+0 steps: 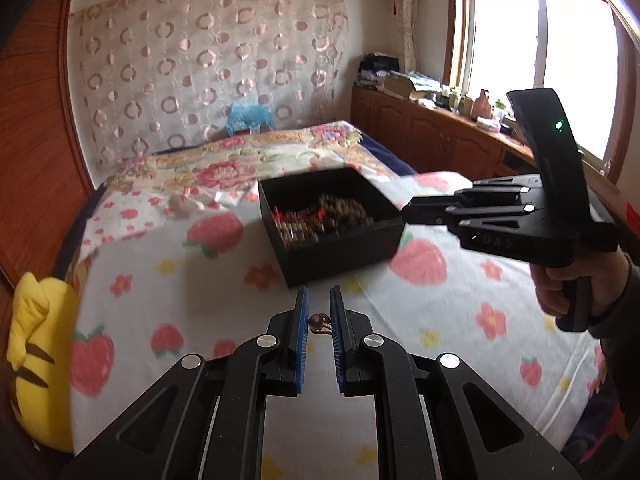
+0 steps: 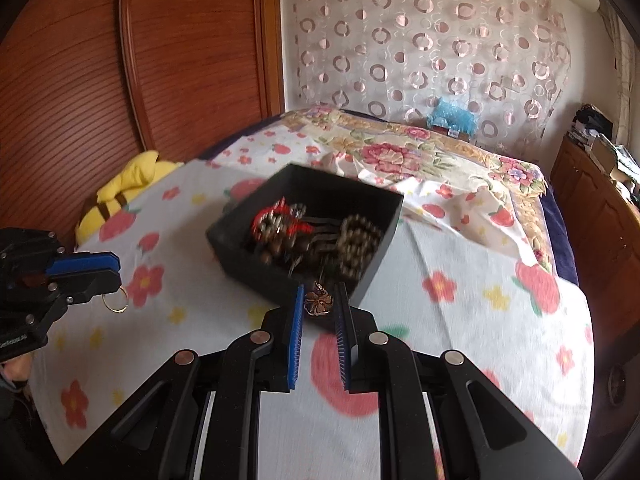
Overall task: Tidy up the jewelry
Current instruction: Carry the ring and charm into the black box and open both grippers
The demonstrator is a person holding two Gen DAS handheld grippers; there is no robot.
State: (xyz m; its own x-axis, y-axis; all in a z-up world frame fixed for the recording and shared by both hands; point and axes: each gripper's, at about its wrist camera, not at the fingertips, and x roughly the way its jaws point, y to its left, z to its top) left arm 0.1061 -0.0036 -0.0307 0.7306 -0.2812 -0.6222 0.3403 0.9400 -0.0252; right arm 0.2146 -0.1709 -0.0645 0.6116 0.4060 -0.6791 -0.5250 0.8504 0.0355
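A black open box (image 1: 344,240) stands on the bed and holds several bead bracelets and red-trimmed pieces (image 1: 320,216). In the left wrist view my left gripper (image 1: 319,300) hovers just in front of the box, shut on a small gold ring with a brown bead (image 1: 319,323). That ring (image 2: 115,303) dangles below the left gripper (image 2: 114,269) at the left edge of the right wrist view. My right gripper (image 2: 321,296) is at the box's (image 2: 240,248) near wall, shut on a bronze flower-shaped earring (image 2: 318,303). It also shows at the box's right (image 1: 408,210).
The bed carries a white sheet with strawberries and flowers (image 1: 180,280) and a floral quilt (image 1: 248,160) behind the box. A yellow plush toy (image 1: 36,352) lies at the left edge. A wooden cabinet with clutter (image 1: 440,128) runs under the window.
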